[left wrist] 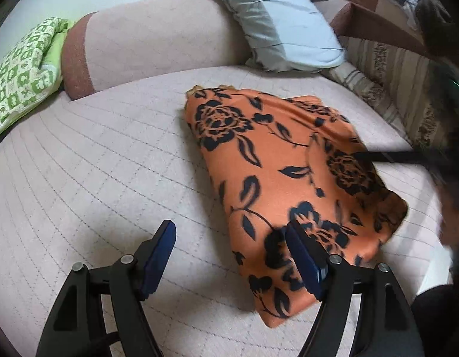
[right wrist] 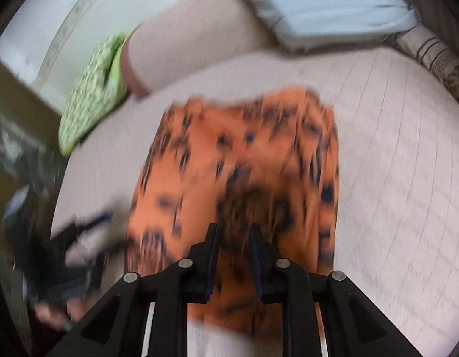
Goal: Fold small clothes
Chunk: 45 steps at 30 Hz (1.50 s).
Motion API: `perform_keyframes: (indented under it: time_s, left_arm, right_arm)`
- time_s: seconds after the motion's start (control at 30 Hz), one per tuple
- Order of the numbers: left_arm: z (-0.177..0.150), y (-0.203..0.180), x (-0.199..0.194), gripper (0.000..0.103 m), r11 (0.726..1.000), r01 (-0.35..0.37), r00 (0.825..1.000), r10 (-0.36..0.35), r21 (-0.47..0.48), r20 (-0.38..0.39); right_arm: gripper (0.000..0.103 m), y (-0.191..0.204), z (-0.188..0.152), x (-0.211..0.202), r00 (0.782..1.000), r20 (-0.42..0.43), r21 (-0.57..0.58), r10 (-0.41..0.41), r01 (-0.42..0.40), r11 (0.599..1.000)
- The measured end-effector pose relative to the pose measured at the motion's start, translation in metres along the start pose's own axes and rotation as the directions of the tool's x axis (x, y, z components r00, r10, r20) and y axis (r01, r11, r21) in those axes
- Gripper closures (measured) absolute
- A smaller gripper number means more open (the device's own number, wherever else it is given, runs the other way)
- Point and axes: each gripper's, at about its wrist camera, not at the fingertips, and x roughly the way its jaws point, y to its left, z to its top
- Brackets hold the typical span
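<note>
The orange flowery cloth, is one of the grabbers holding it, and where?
The left gripper is open and holds nothing. The right gripper is over the orange cloth at its near edge, but blur hides whether it pinches it.

A: Left wrist view, position?
B: Low over the quilted bed [left wrist: 95,160], close, facing its far edge and the bolster [left wrist: 158,38]. Own fingers [left wrist: 159,255] fill the bottom of the frame.

A: Right wrist view?
B: Above the bed's near edge, angled down, also facing the far edge. Heavily blurred.

A: Shared ground?
B: Orange floral cloth [left wrist: 277,163], bolster, green checked pillow [left wrist: 21,71], pale blue pillow [left wrist: 289,26].
</note>
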Motion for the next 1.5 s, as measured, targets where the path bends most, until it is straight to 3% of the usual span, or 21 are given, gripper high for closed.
perform_keyframes:
  time_s: [0.17, 0.27, 0.37, 0.57, 0.67, 0.77, 0.83, 0.93, 1.0, 1.17, 1.27, 1.37, 1.5]
  left_arm:
    - [-0.018, -0.006, 0.014, 0.025, 0.998, -0.018, 0.998, 0.021, 0.054, -0.057]
    - [-0.022, -0.003, 0.021, 0.024, 0.999, -0.003, 0.998, 0.005, 0.036, -0.064]
    - [-0.023, -0.001, 0.023, 0.020, 0.999, 0.003, 0.998, -0.001, 0.037, -0.057]
    - [-0.020, -0.001, 0.019, 0.020, 0.999, -0.003, 0.999, 0.005, 0.034, -0.053]
    - [-0.023, -0.007, 0.014, 0.020, 0.998, -0.028, 0.999, 0.030, 0.053, -0.043]
    - [-0.026, -0.010, 0.012, 0.020, 0.997, -0.034, 0.998, 0.038, 0.072, -0.043]
    - [-0.031, -0.009, 0.016, 0.020, 0.997, -0.034, 0.998, 0.038, 0.068, -0.057]
    - [-0.035, -0.006, 0.020, 0.020, 0.998, -0.032, 0.997, 0.036, 0.059, -0.061]
    - [-0.036, -0.006, 0.020, 0.019, 0.997, -0.030, 0.998, 0.034, 0.067, -0.052]
    - [-0.027, -0.006, 0.015, 0.018, 0.997, -0.021, 0.998, 0.025, 0.071, -0.057]
    - [-0.018, -0.004, 0.001, 0.018, 0.998, -0.044, 0.999, 0.043, 0.050, 0.008]
    - [-0.008, -0.004, -0.009, 0.018, 0.999, -0.041, 0.997, 0.041, 0.004, 0.060]
    - [0.000, -0.015, 0.002, 0.018, 0.998, -0.069, 0.996, 0.070, -0.010, 0.053]
  right_arm:
    - [0.080, -0.015, 0.044, 0.039, 0.999, 0.013, 0.087, -0.034, 0.032, 0.996]
    - [0.079, -0.026, 0.062, 0.072, 1.000, 0.009, 0.163, -0.018, 0.017, 0.987]
    - [0.081, -0.029, 0.077, 0.096, 0.998, 0.031, 0.148, -0.054, 0.048, 0.988]
    - [0.078, -0.025, 0.085, 0.087, 0.997, 0.069, 0.210, -0.039, 0.023, 0.978]
    - [0.078, -0.003, 0.088, 0.080, 0.993, 0.079, 0.164, 0.089, -0.101, 0.981]
    - [0.078, 0.038, 0.086, 0.078, 0.984, 0.085, 0.051, 0.158, -0.163, 0.985]
    - [0.078, 0.057, 0.081, 0.091, 0.985, 0.054, 0.011, 0.166, -0.167, 0.986]
    - [0.076, 0.059, 0.077, 0.135, 0.993, -0.035, 0.025, 0.111, -0.111, 0.994]
    - [0.077, 0.054, 0.078, 0.152, 0.992, -0.023, 0.033, 0.126, -0.126, 0.992]
    - [0.077, 0.060, 0.086, 0.136, 0.991, -0.037, 0.056, 0.131, -0.129, 0.990]
    - [0.077, 0.050, 0.074, 0.103, 0.987, -0.021, 0.075, 0.156, -0.154, 0.985]
    - [0.077, 0.035, 0.057, 0.066, 0.990, 0.013, 0.091, 0.139, -0.140, 0.986]
    - [0.077, 0.017, 0.034, 0.033, 0.997, 0.029, 0.133, 0.067, -0.070, 0.989]
